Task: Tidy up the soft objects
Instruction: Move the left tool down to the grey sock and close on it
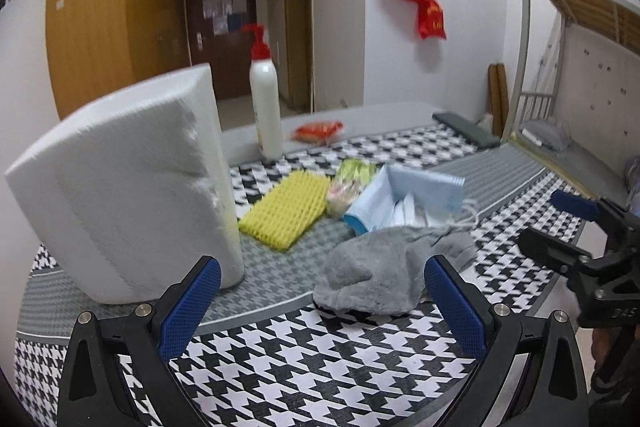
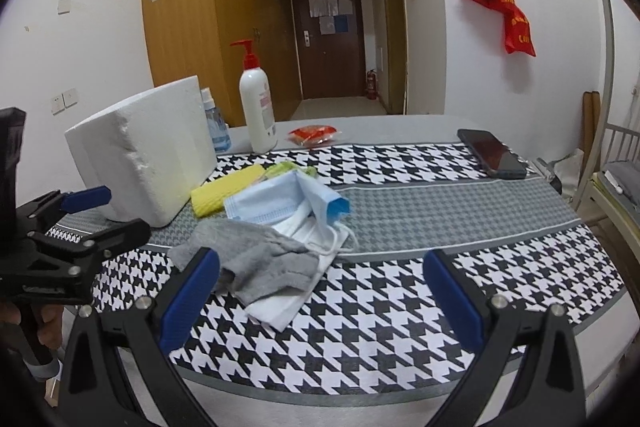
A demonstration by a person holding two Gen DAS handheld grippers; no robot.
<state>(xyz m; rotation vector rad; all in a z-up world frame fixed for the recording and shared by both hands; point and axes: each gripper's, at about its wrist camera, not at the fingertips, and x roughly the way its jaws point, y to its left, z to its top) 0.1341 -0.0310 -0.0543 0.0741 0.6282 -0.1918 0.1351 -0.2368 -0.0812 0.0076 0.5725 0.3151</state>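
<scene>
A grey sock lies crumpled on the houndstooth cloth. Behind it lie blue and white face masks, a yellow foam net and a green-pink soft packet. A white foam box stands at the left. My left gripper is open and empty, just in front of the sock. My right gripper is open and empty, with its left finger over the sock's near edge.
A white pump bottle and a red snack packet stand at the back. A small blue-label bottle is behind the box. A dark phone lies back right. A bunk bed frame is right.
</scene>
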